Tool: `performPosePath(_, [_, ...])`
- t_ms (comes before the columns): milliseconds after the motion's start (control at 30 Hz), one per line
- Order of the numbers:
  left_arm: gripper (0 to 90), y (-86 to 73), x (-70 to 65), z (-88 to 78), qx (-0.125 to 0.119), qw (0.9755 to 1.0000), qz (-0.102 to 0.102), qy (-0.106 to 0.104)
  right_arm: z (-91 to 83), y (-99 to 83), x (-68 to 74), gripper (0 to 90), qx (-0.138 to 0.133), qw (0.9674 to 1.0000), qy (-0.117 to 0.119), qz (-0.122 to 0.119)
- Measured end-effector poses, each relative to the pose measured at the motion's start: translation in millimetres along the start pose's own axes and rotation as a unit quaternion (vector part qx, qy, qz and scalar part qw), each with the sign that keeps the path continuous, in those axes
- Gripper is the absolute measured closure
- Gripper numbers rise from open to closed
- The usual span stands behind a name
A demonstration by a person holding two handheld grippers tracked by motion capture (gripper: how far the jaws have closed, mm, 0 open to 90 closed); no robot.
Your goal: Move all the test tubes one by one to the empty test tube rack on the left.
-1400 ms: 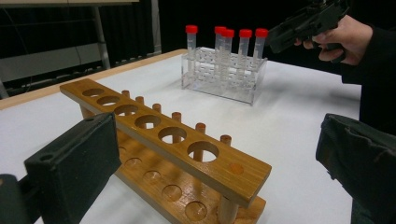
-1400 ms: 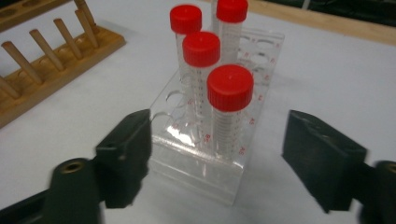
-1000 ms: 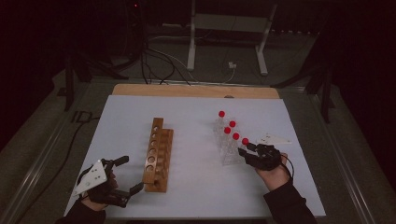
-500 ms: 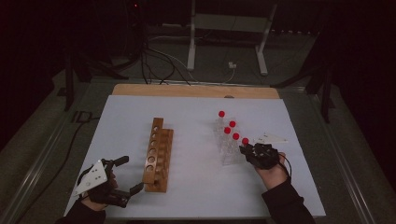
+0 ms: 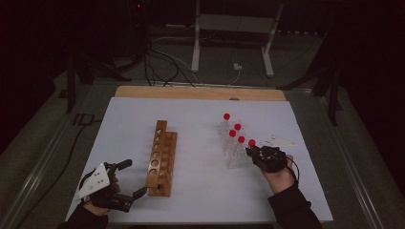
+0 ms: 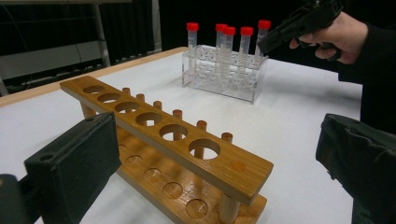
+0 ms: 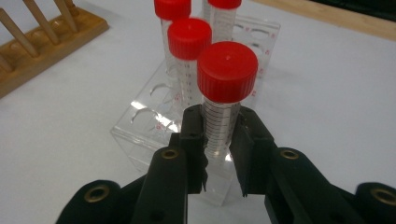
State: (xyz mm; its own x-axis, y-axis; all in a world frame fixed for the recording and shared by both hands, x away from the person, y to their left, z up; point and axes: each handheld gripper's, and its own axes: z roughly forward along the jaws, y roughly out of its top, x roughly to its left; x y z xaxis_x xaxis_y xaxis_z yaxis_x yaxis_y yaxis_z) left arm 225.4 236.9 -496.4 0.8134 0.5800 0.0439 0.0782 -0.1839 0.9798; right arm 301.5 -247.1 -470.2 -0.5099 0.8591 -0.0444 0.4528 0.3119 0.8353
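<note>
- Fingers (image 7: 191,140) of the right gripper (image 7: 218,154) have just been closing and now clamp a red-capped tube (image 7: 219,116) from both sides, just under its cap.
- That tube stands upright in the near end of a clear rack (image 7: 154,126); the high view shows the same gripper (image 5: 258,153) at the rack's (image 5: 235,153) near right corner, on the tube (image 5: 251,142) closest to the person.
- More red-capped tubes stand upright in the rack behind the gripped one; the nearest other tube (image 7: 189,60) is just behind it and a little left in the right gripper view.
- Left gripper (image 5: 126,179) rests low on the bench (image 5: 200,114) at its near left corner, with its fingers (image 6: 77,158) spread wide and nothing between them.
- From the left gripper view, the fingers frame the near end of a wooden rack (image 6: 173,149), without touching it.
- The wooden rack (image 5: 161,157) lies lengthwise, left of the bench's middle, well apart from the clear rack (image 6: 224,70); its holes hold nothing.
- The right hand (image 6: 334,35) shows in the left gripper view, holding its gripper at the end tube (image 6: 263,35).
- A white triangular plate (image 5: 277,141) sits just beyond the right hand (image 5: 279,176) in the high view.
</note>
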Motion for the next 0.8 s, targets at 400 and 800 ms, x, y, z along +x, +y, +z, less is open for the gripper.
performPosePath(400, [0.4,0.0,0.0,0.6,0.001,1.0000,-0.002,-0.001,-18.0,9.1,2.8,75.2,-0.028,0.9995,-0.007,-0.010])
performPosePath(800, [0.4,4.6,-0.6,0.0,-0.004,0.9999,-0.006,-0.009,-38.7,17.3,3.1,75.2,-0.054,0.9983,-0.015,-0.014])
